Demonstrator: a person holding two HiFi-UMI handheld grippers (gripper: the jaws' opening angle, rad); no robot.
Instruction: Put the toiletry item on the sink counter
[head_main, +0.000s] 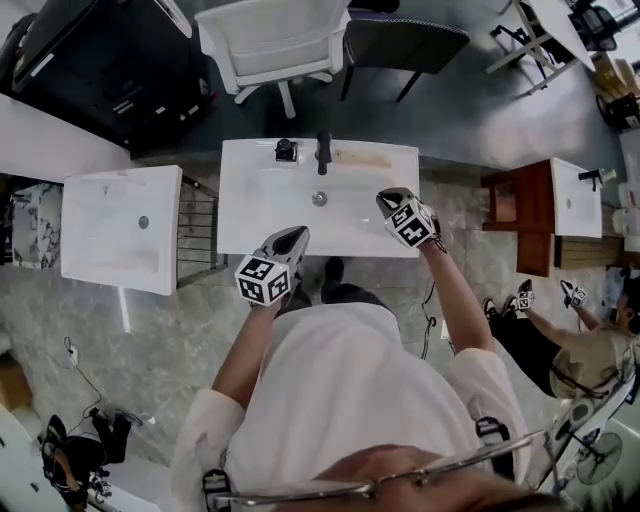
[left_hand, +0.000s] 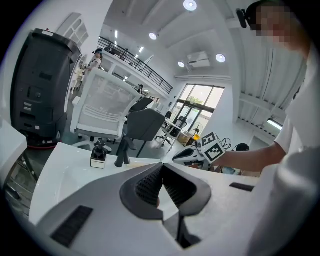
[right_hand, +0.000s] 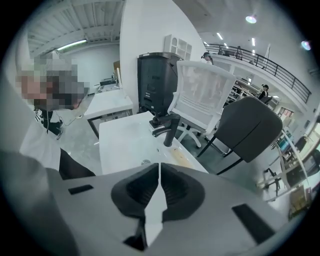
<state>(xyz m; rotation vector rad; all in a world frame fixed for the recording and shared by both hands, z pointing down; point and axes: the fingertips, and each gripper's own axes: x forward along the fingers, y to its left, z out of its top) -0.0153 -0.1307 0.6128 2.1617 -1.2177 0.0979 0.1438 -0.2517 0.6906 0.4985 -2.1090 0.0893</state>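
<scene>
My left gripper (head_main: 297, 234) and right gripper (head_main: 386, 198) are both closed, empty. The bottle (head_main: 286, 150) stands upright at the sink counter's (head_main: 250, 215) back edge, beside the tap (head_main: 323, 150), straight ahead of my left gripper, which looks nearer.

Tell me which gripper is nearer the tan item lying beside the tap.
Right. The right gripper hangs just short of the tan item, over the sink's right half; the left gripper is farther back at the front edge, left of the tap.

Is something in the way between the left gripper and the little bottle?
No, nothing visible. Only bare sink lies between the left gripper and the bottle; the faucet stands beside the bottle.
</scene>
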